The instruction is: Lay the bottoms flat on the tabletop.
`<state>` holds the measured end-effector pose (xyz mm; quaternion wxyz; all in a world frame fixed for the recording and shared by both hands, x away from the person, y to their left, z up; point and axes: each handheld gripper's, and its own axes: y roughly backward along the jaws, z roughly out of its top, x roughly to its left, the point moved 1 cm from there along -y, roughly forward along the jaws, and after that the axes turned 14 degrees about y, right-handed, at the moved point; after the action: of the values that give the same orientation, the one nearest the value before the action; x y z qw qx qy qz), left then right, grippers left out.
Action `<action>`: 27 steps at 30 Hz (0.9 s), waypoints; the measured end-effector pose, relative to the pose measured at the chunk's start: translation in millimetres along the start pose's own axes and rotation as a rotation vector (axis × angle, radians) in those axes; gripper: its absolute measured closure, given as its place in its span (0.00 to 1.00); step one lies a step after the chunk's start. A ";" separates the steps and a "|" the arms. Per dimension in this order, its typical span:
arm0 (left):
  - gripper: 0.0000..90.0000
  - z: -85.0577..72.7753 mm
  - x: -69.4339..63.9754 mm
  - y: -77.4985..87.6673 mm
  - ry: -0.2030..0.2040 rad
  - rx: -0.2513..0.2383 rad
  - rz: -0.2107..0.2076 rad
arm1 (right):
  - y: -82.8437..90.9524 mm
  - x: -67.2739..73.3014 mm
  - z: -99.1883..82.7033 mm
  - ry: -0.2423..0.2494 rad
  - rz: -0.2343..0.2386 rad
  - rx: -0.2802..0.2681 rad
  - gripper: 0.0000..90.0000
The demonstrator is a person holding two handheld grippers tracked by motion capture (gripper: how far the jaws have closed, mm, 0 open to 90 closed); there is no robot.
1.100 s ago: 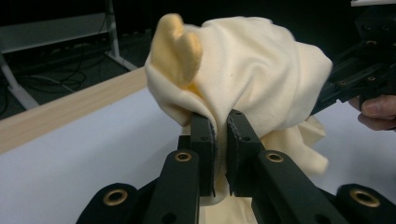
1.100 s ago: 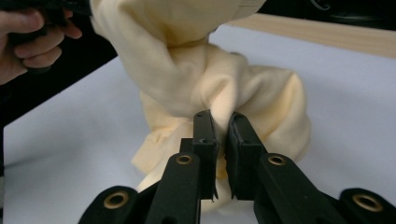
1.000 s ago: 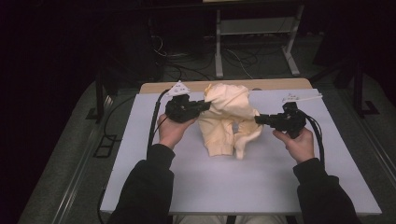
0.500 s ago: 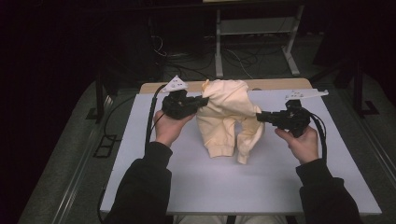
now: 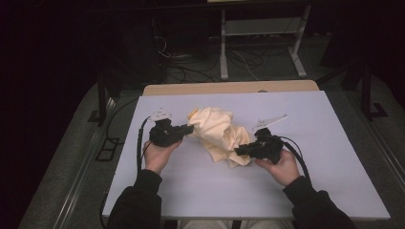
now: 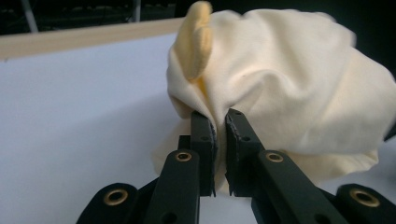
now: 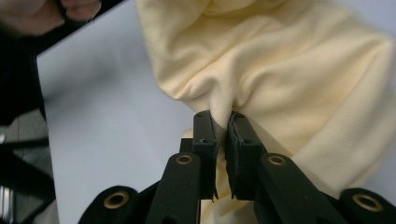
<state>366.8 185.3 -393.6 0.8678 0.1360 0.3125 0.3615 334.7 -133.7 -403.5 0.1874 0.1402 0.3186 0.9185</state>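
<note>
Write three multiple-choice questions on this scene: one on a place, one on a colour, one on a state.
1. Where does the cloth lie?
A. on the white table top
B. on the floor
C. on the metal rack behind the table

2. What colour is the cloth?
A. dark blue
B. pale yellow
C. red

3. How do the jaws of the left gripper stand?
A. wide open above the cloth
B. shut on bare table
C. shut on a fold of the cloth

Key: 1 A, the high view shows it between both hands on the table top. 2 B, it is pale yellow in every view. 3 C, fabric is pinched between the pads; the right gripper grips likewise.
</note>
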 end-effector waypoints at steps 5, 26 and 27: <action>0.91 -14.2 4.1 2.0 -0.005 -0.016 -0.011 | -17.3 16.5 0.7 0.037 0.032 0.082 0.85; 0.91 -26.2 3.0 -2.7 -0.008 -0.031 -0.058 | 16.8 -21.8 18.3 -0.011 -0.094 -0.082 0.46; 0.91 -26.3 3.1 -2.8 -0.009 -0.030 -0.058 | 14.8 -24.7 17.5 -0.019 -0.091 -0.075 0.46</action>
<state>353.1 185.8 -416.5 0.8812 0.1156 0.3071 0.3403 359.5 -145.8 -384.3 0.2372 0.1269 0.2883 0.9190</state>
